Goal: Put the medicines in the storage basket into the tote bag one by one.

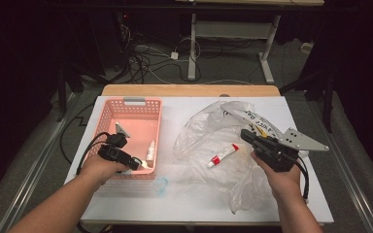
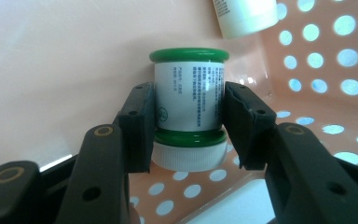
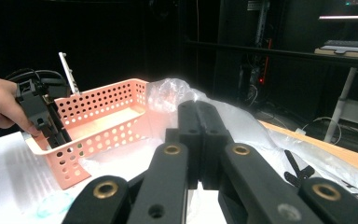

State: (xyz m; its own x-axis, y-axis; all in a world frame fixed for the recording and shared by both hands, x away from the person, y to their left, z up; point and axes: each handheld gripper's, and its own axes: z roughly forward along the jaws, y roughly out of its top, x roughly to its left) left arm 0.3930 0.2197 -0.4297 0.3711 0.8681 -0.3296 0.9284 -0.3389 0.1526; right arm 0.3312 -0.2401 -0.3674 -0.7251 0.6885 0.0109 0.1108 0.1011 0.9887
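A small white jar (image 2: 189, 93) with green bands and a white cap lies in the near corner of the pink perforated basket (image 1: 108, 119). My left gripper (image 2: 189, 126) reaches down into that corner (image 1: 143, 164), its two pads pressed against the jar's sides. Just beyond the jar lies a white bottle (image 2: 247, 16), which the high view places on the basket floor (image 1: 150, 150). My right gripper (image 1: 246, 136) hovers over the crumpled clear plastic bag (image 1: 209, 131) with its jaws together and nothing between them (image 3: 198, 109).
A red and white tube (image 1: 223, 155) lies on the bag beside the right gripper. A small clear bluish item (image 1: 161, 184) sits on the white table (image 1: 184, 204) in front of the basket. In the right gripper view, the basket (image 3: 107, 121) and left gripper (image 3: 42, 116) are at left.
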